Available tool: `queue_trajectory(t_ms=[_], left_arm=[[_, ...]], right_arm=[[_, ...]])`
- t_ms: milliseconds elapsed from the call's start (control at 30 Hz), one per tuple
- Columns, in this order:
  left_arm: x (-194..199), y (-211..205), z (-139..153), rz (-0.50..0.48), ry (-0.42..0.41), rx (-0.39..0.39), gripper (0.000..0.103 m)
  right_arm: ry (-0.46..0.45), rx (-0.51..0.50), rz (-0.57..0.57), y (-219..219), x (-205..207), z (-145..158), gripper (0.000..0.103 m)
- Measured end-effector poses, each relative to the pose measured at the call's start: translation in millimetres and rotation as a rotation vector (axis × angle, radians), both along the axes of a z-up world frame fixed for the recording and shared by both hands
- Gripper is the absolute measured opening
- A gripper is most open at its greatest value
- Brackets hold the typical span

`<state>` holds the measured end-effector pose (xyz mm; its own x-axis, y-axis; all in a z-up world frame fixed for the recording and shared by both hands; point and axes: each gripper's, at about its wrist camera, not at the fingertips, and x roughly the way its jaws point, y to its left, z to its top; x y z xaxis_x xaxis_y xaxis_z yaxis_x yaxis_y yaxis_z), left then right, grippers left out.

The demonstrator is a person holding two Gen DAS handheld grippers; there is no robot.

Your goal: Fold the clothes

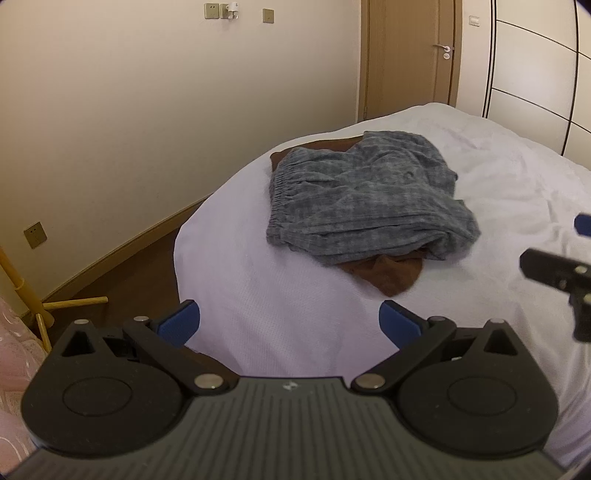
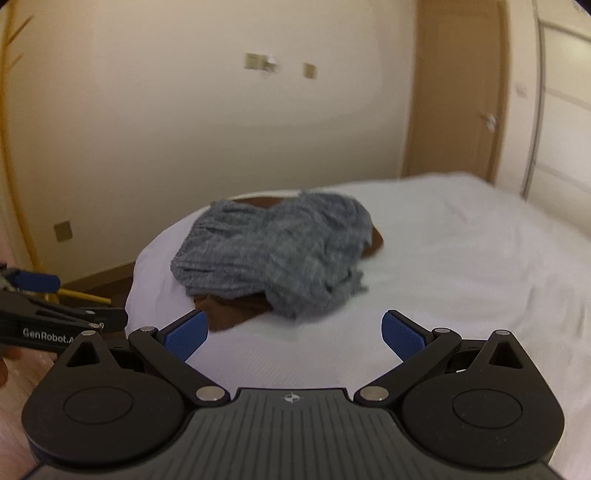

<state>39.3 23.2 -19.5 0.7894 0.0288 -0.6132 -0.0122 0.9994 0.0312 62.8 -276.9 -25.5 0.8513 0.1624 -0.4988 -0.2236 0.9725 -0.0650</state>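
Folding looks mostly done: grey pants (image 1: 365, 199) sit bundled on a brown garment (image 1: 391, 273) on the bed (image 1: 280, 295). Left tongs (image 1: 290, 323) and right tongs (image 2: 293, 332) both apart, empty. Maybe tidying left.

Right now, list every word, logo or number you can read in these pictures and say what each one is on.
"GenRobot.A", cut off after the A: white lettering on the side of the left gripper, seen in the right wrist view.
Small white emblem, no letters: on the right gripper body; the same mark is on the left one.
Wall switches: no readable text.
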Motion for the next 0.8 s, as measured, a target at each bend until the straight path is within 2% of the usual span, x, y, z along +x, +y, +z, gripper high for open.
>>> queue_trajectory(t_ms=[133, 300, 467, 800], left_arm=[[19.4, 3.1, -8.6, -0.025, -0.034, 0.037, 0.102], [45.5, -1.0, -22.6, -0.134, -0.079, 0.113, 0.102], [69.7, -3.9, -28.2, -0.182, -0.067, 0.137, 0.102], [93.1, -8.6, -41.0, -0.199, -0.029, 0.167, 0.102]], right_arm=[[-0.023, -0.017, 0.037, 1.1, 20.5, -2.1, 0.103], [-0.040, -0.054, 0.093, 4.4, 48.0, -12.2, 0.103], [-0.031, -0.087, 0.142, 7.5, 71.9, -22.8, 0.099], [0.003, -0.127, 0.217, 21.7, 106.5, -37.7, 0.091]])
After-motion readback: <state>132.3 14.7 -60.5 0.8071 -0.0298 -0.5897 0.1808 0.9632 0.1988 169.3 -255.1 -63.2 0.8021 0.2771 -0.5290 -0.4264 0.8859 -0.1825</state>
